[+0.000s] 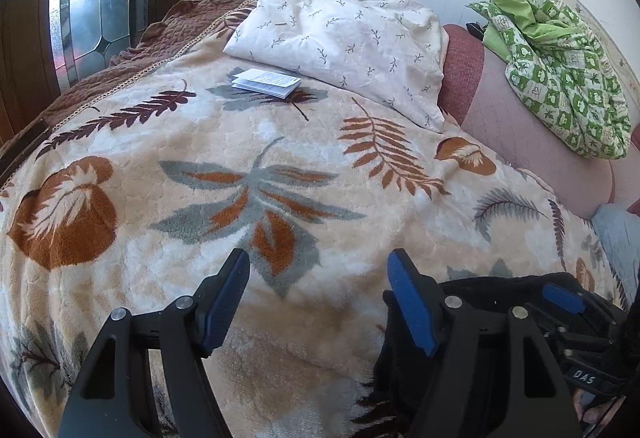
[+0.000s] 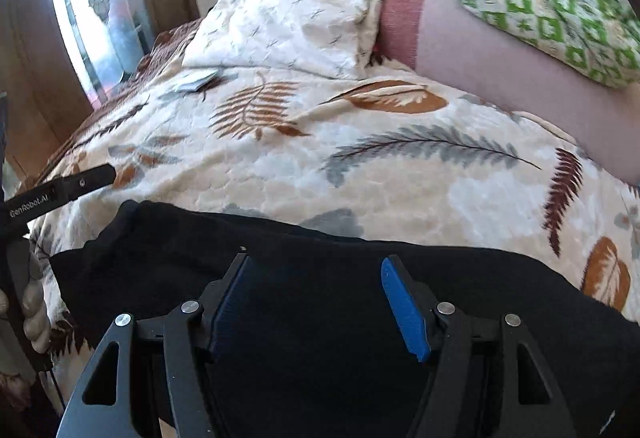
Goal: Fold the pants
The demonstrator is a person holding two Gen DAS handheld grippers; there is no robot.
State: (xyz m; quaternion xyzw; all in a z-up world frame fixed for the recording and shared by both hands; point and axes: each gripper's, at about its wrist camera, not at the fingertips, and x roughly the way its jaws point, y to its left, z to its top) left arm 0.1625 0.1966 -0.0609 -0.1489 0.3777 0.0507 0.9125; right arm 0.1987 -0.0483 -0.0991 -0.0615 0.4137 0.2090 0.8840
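On the leaf-print blanket [image 2: 400, 173] the black pants [image 2: 320, 278] lay bunched, both the left gripper [image 1: 318, 302] and right gripper [image 2: 314, 302] spread wide, empty.

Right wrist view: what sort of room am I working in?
Most likely a bedroom: a bed under a cream leaf-patterned fleece blanket, a white sprigged pillow at its head, black pants laid on top.
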